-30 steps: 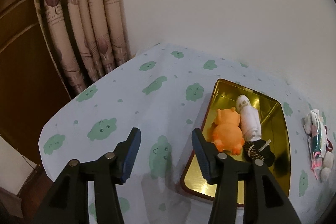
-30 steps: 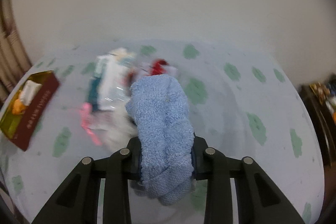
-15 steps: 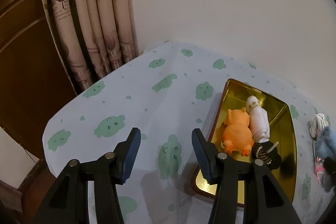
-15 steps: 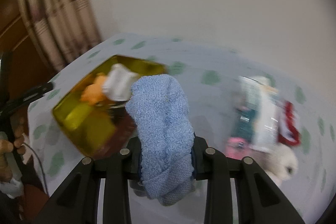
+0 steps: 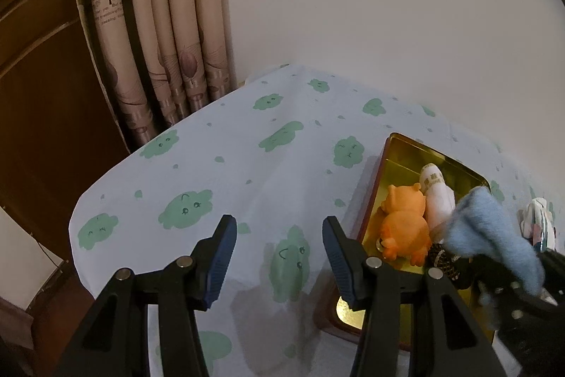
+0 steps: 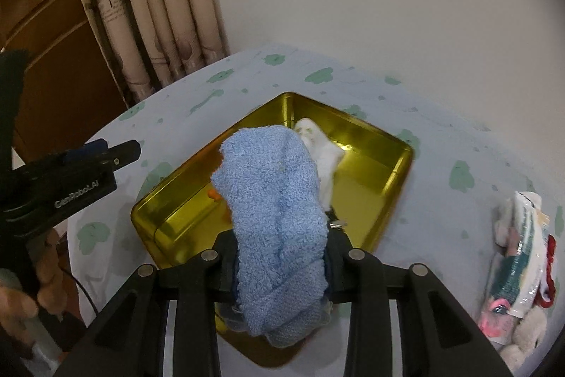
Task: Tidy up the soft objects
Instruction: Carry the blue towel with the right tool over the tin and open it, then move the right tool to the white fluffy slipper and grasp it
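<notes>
My right gripper (image 6: pixel 279 248) holds a folded blue towel (image 6: pixel 272 186) just above the near end of a gold tin (image 6: pixel 370 129); its jaws are opening, and the pads still press the cloth. In the tin lie an orange plush animal (image 5: pixel 402 225), a white soft toy (image 6: pixel 321 147) and a small dark item (image 5: pixel 445 262). From the left wrist view the towel (image 5: pixel 487 228) hangs over the tin's (image 5: pixel 438 158) right part. My left gripper (image 5: pixel 279 225) stands open and empty over the tablecloth, left of the tin.
A heap of soft toys and a plastic packet (image 6: pixel 522 253) lies on the cloth right of the tin. Curtains (image 5: pixel 159 41) and a wooden panel stand behind the table's rounded left edge (image 5: pixel 81 211). A hand (image 6: pixel 46 271) grips the left tool.
The right gripper carried the blue towel leftward, from above the heap of toys to over the gold tin. The left gripper stayed nearly in place.
</notes>
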Available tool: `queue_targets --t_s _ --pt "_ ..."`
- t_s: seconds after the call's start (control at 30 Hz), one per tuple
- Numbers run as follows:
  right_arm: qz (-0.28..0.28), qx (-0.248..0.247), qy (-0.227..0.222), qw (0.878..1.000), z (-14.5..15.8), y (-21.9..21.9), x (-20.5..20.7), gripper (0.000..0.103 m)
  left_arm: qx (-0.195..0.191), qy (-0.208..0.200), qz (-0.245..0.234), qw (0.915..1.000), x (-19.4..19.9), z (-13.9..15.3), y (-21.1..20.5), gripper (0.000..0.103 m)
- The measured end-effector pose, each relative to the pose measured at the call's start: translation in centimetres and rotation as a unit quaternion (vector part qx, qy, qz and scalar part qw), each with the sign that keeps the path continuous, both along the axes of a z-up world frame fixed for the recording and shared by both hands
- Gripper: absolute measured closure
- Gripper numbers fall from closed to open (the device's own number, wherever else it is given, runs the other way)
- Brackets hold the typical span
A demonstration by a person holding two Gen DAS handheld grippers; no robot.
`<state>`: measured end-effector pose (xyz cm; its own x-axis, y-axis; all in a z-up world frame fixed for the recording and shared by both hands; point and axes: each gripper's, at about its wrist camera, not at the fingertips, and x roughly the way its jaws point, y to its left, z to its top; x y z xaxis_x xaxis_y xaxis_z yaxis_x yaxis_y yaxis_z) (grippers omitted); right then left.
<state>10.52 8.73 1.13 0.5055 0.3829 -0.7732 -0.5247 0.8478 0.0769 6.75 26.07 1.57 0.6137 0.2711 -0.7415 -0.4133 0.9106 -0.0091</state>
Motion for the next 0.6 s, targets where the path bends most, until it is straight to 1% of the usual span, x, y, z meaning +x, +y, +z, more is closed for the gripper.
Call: queue_targets --t_s 0.13,0.23,0.33,0.4,0.43,0.47,0.6 --pt "0.009 -0.023 -0.001 1.000 -1.2 1.0 -0.1 0.068 -0.002 0.002 -0.001 1.0000 0.1 -0.1 0.0 0.051" --pt "0.009 -0.018 0.010 1.000 -1.9 1.5 -0.1 0.066 -0.001 -0.001 0.000 1.0000 0.0 -0.1 0.1 0.051" --pt "0.010 -0.021 0.010 1.000 -2.2 1.6 -0.2 0.055 -0.001 -0.001 0.000 1.0000 0.0 -0.1 0.1 0.051" --pt "0.007 -0.016 0.000 1.000 -1.8 1.4 -0.5 0.044 0.001 0.000 -0.001 1.0000 0.0 -0.1 0.1 0.051" --pt "0.005 -0.016 -0.004 1.000 -1.6 1.4 -0.6 0.032 0.002 0.000 0.000 1.0000 0.0 -0.1 0.1 0.051" --pt "0.002 -0.017 -0.009 1.000 -1.5 1.5 -0.6 0.028 0.003 0.000 0.000 1.0000 0.0 -0.1 0.1 0.051" --pt "0.003 -0.016 -0.021 1.000 -0.9 1.5 -1.1 0.028 0.004 -0.001 -0.002 1.0000 0.0 0.0 0.0 0.051"
